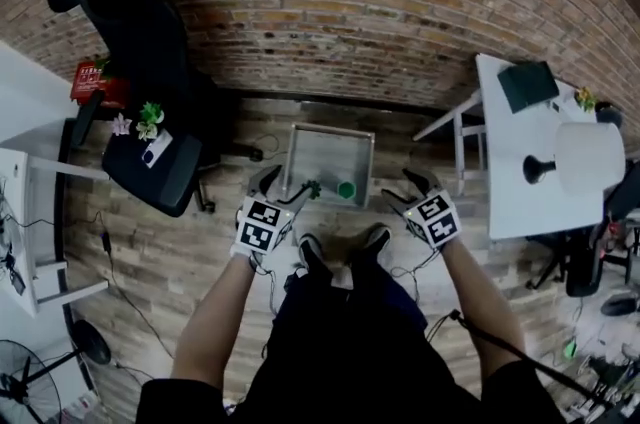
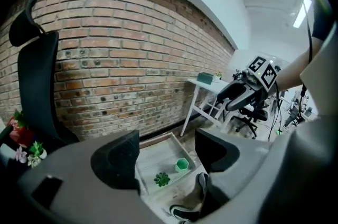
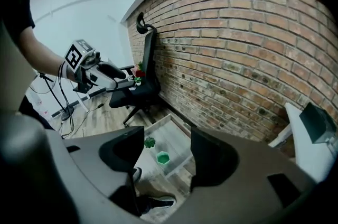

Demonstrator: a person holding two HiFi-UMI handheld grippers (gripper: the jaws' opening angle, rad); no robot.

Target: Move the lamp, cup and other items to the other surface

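A shallow grey tray (image 1: pixel 330 147) lies on the wooden floor by the brick wall. In it stand a small green cup (image 1: pixel 346 190) and a dark green plant-like piece (image 1: pixel 313 187). My left gripper (image 1: pixel 290 188) and right gripper (image 1: pixel 402 189) hover over the tray's near edge, both open with nothing between the jaws. In the left gripper view, the cup (image 2: pixel 182 165) and green piece (image 2: pixel 161 179) show beyond my open left gripper (image 2: pixel 166 150). The right gripper view shows the cup (image 3: pixel 162 157) past my right gripper (image 3: pixel 163 151). A white-shaded lamp (image 1: pixel 588 155) stands on the white table (image 1: pixel 520 207) at right.
A black office chair (image 1: pixel 150 162) at left carries small flowers (image 1: pixel 148 119) and a card; a red thing (image 1: pixel 90 82) is beside it. A dark green box (image 1: pixel 527 84) lies on the white table. My shoes (image 1: pixel 345 250) stand just before the tray. Cables run across the floor.
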